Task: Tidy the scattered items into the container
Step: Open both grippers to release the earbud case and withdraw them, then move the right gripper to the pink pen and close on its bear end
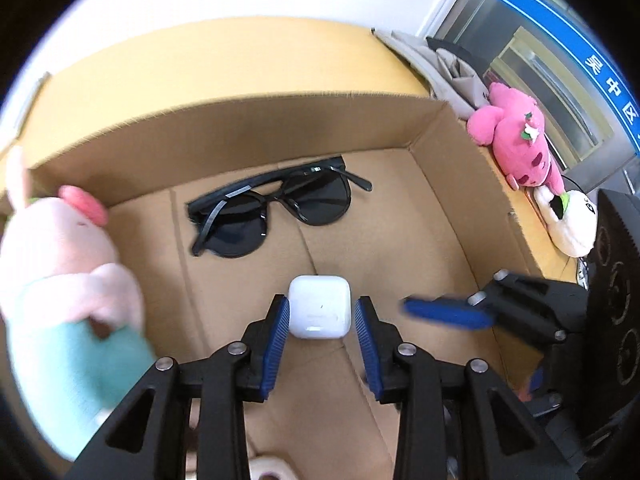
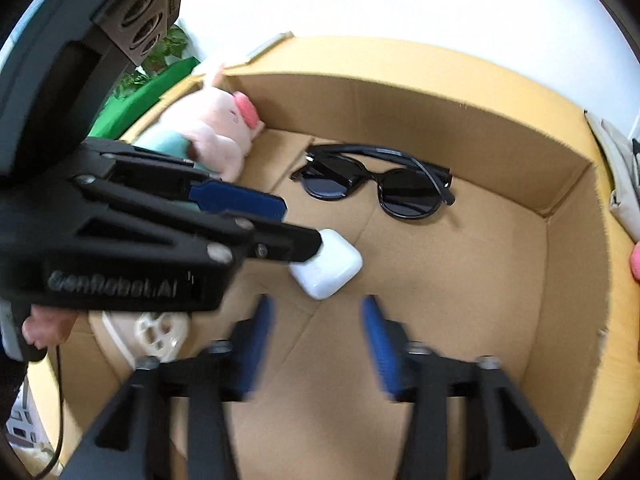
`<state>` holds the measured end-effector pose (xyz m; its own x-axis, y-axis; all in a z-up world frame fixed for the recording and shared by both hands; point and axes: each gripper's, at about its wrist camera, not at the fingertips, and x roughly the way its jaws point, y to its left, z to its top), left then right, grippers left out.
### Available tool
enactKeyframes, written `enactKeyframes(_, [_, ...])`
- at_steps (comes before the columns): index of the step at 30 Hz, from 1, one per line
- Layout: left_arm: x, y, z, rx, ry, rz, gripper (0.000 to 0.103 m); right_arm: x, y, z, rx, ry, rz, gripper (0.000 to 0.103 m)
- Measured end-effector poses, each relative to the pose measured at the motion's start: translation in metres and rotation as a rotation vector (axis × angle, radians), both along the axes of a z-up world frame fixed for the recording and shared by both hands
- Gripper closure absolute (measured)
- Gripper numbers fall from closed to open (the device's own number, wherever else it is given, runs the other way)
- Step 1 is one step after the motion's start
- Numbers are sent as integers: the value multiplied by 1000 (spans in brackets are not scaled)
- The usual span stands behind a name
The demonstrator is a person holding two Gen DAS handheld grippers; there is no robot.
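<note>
A white earbuds case lies on the floor of the cardboard box, between the blue pads of my left gripper. The jaws stand apart with a gap on the right side, so it is open around the case. The case also shows in the right wrist view, with the left gripper over it. My right gripper is open and empty above the box floor. Black sunglasses lie at the back. A pink pig plush leans in the left corner.
A pink plush and a white plush lie on the yellow table right of the box. A grey fabric pouch lies behind them. A cream lotus-root-shaped toy sits in the box's near left corner.
</note>
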<state>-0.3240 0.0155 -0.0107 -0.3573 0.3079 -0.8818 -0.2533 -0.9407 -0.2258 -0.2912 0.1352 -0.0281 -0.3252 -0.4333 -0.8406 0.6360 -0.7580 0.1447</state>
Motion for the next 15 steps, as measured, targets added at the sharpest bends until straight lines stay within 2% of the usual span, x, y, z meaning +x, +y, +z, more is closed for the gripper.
enactKeyframes(1, [10, -2, 10, -19, 38, -1, 70, 7, 2, 7, 4, 23, -2, 8])
enactKeyframes(2, [21, -4, 20, -38, 79, 0, 69, 17, 8, 15, 4, 53, -7, 5])
enactKeyframes(4, [50, -10, 42, -81, 174, 26, 60, 40, 20, 34, -33, 87, -18, 4])
enactKeyframes(6, [80, -15, 61, -96, 257, 67, 37, 65, 35, 52, -74, 113, -67, 1])
enactKeyframes(8, [119, -20, 76, -111, 343, 117, 29, 91, 45, 65, -98, 147, -118, 0])
enactKeyframes(12, [187, -17, 82, -192, 447, 190, 25, 142, 55, 78, -106, 237, -181, 0])
enactKeyframes(15, [225, -14, 72, -197, 451, 241, 25, 174, 54, 78, -109, 260, -210, 0])
